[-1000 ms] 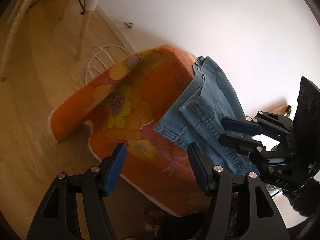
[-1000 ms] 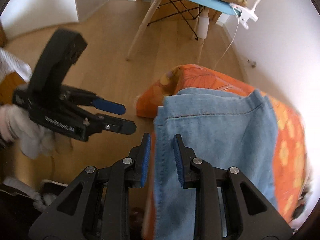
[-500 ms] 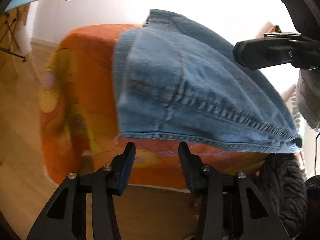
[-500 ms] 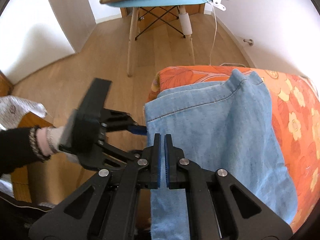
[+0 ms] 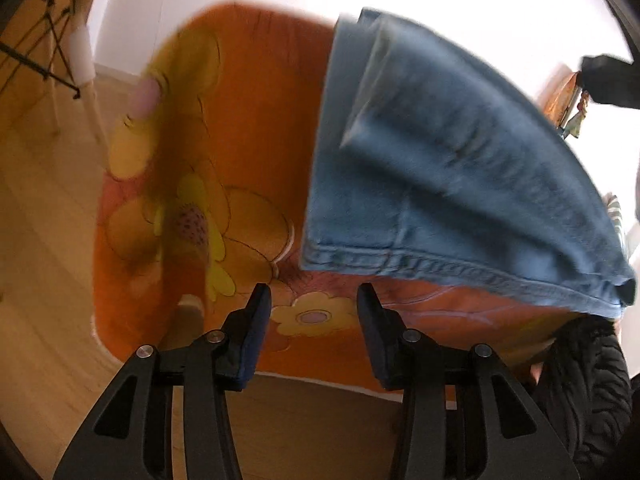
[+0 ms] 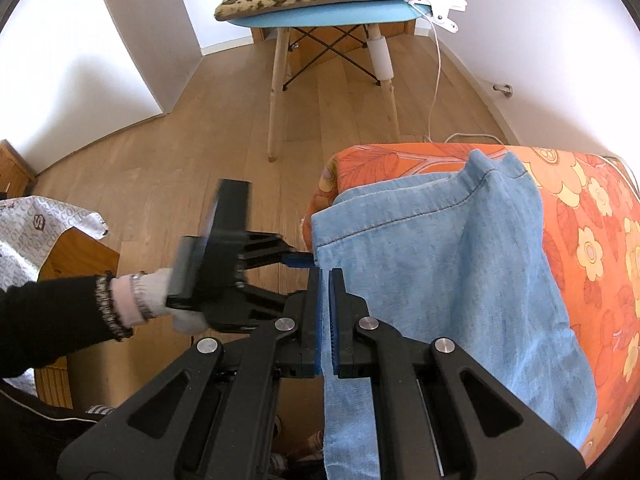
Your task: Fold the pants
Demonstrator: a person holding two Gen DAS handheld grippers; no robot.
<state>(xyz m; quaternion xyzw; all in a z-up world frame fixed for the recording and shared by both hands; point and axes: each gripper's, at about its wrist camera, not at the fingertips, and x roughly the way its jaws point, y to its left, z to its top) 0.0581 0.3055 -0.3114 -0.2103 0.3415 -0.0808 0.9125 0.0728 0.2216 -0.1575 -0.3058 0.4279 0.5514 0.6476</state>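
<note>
Since a second ago my left gripper point(image 5: 308, 320) has swung in from beside the pants point(image 6: 452, 272) to just under their hemmed corner, and my right gripper point(image 6: 325, 320) has gone from fingers slightly apart to clamped on the denim edge.

My pants lie on the orange flowered cloth point(image 6: 592, 240) that covers the desk, with one end spilling off its near edge and hanging toward the floor. Relative to that cloth, my right fingers pinch the pants at the hanging edge, on the side facing the chair point(image 6: 320, 12). My left fingers point(image 5: 252, 332) are apart, with nothing between them; the stitched hem sits just above and beyond them. From the right wrist view, my left gripper's blue tip appears to touch the corner of the pants nearest the chair, though I cannot tell if it has any real hold.

I judge the step in hand to be taking the second corner. To do it well I should slide my left fingers fully over the hem, so both layers are caught, before closing. Then I should keep both grips level and the edge taut between them, or the fold will come out skewed.
</note>
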